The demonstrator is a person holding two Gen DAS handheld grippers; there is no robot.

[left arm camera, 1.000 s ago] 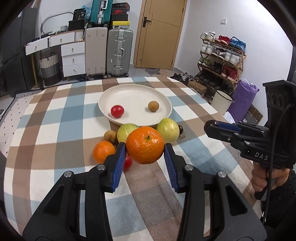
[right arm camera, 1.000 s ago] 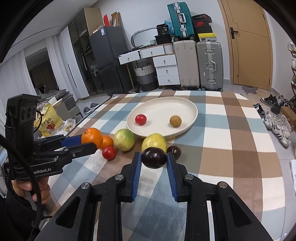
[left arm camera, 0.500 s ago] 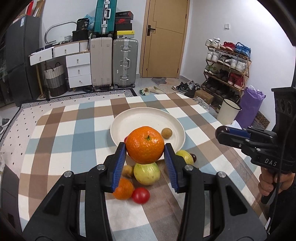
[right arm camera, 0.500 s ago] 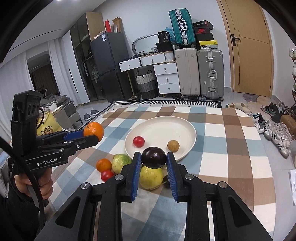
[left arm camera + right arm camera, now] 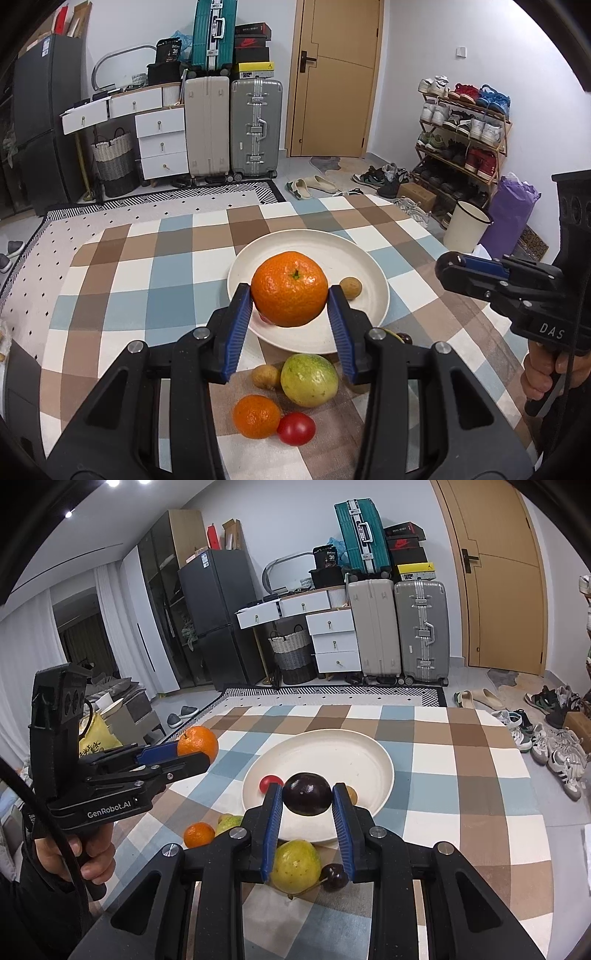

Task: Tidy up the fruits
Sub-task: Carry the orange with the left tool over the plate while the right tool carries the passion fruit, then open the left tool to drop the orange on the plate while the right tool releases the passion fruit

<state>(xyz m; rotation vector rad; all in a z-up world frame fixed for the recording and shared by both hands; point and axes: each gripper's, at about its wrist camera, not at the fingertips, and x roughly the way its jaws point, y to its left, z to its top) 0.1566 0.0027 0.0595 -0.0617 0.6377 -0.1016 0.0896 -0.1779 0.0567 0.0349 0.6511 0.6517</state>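
Observation:
My left gripper (image 5: 290,306) is shut on a large orange (image 5: 289,288) and holds it above the near rim of the white plate (image 5: 369,273). My right gripper (image 5: 307,805) is shut on a dark purple plum (image 5: 307,793) above the plate's (image 5: 373,760) near edge. On the plate lie a small brown fruit (image 5: 350,287) and a red tomato (image 5: 269,782). On the checked cloth in front of the plate lie a small orange (image 5: 256,416), a red tomato (image 5: 296,428), a green-yellow fruit (image 5: 309,379), a small brown fruit (image 5: 265,376), a yellow-green fruit (image 5: 295,864) and a dark plum (image 5: 334,877).
The checked cloth covers the table (image 5: 122,280); its far edge is near a patterned rug. Suitcases (image 5: 255,125), drawers and a door stand behind. A shoe rack (image 5: 465,133), a white bin (image 5: 466,229) and a purple bag are to the right.
Both grippers have risen and moved forward with their fruit. The plate and loose fruit now sit lower and closer under them. Both holds are unchanged.

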